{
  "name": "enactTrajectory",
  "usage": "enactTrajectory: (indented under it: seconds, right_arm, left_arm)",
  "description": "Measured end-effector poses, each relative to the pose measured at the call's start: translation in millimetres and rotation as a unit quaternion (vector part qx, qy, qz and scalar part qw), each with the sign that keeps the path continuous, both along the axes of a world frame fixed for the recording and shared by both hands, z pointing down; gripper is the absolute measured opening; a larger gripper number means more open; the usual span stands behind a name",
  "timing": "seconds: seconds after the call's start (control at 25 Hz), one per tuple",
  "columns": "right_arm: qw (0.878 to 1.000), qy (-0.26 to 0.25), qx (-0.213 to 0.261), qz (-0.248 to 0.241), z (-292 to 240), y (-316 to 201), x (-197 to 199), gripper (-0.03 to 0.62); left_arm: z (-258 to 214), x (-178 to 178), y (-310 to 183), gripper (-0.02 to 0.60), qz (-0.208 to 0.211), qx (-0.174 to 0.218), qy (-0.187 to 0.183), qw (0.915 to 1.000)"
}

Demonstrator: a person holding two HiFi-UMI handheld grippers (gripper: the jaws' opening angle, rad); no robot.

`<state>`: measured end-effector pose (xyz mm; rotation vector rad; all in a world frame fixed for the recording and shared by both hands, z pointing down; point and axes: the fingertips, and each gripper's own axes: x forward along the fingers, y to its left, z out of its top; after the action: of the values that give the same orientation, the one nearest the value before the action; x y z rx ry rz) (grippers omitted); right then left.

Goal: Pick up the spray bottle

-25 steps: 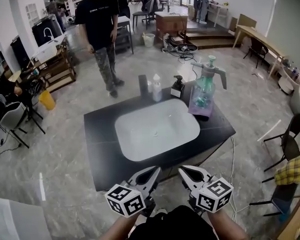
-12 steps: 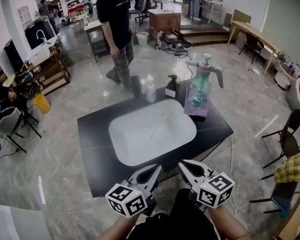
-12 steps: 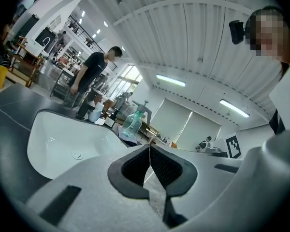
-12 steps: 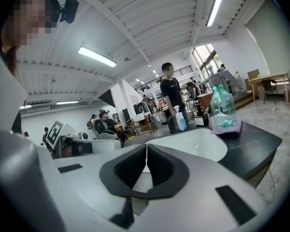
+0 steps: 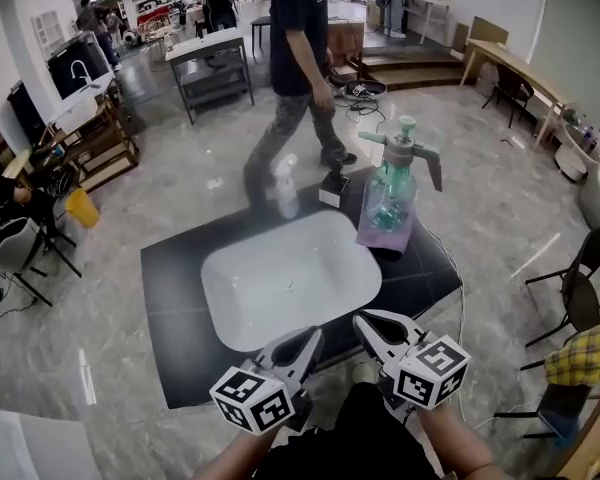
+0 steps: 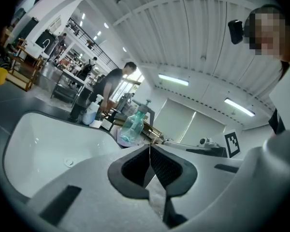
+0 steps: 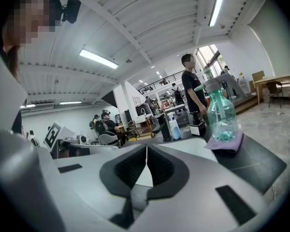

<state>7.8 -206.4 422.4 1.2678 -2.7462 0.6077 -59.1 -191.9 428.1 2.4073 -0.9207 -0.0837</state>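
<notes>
**Spray bottle untouched, both claws closed and empty**

Spray bottle (image 5: 390, 193) stands upright on a purple cloth (image 5: 378, 236) at the far right of the black surface (image 5: 170, 298), just beside the white sink (image 5: 270, 288). Only the head view shows that layout, plus a person (image 5: 300, 38) behind the surface. Only the gripper views show the jaws. Left claw (image 6: 149, 147) and right claw (image 7: 146, 147) are both pressed fully together with nothing between, well apart from the bottle.

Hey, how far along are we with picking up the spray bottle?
Done: nothing yet; the spray bottle stands untouched on a purple cloth at the counter far right. In hand: nothing; the left tool and right tool are shut and empty, at its near side. Left: reach across, open a tool, grip, lift.
</notes>
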Motion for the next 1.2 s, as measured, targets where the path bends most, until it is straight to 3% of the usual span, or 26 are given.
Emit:
enactTrajectory:
  seconds: [0.44, 1.2]
  right_arm:
    - [1.000, -0.005, 0.010, 0.007, -13, -64, 65, 0.008]
    - [1.000, 0.014, 0.014, 0.020, -13, -152, 146, 0.008]
  left_arm:
    - [-12, 64, -55, 0.006, 0.010, 0.009, -0.011, 0.9999]
    - [-13, 140, -147, 0.006, 0.018, 0.016, -0.012, 0.9996]
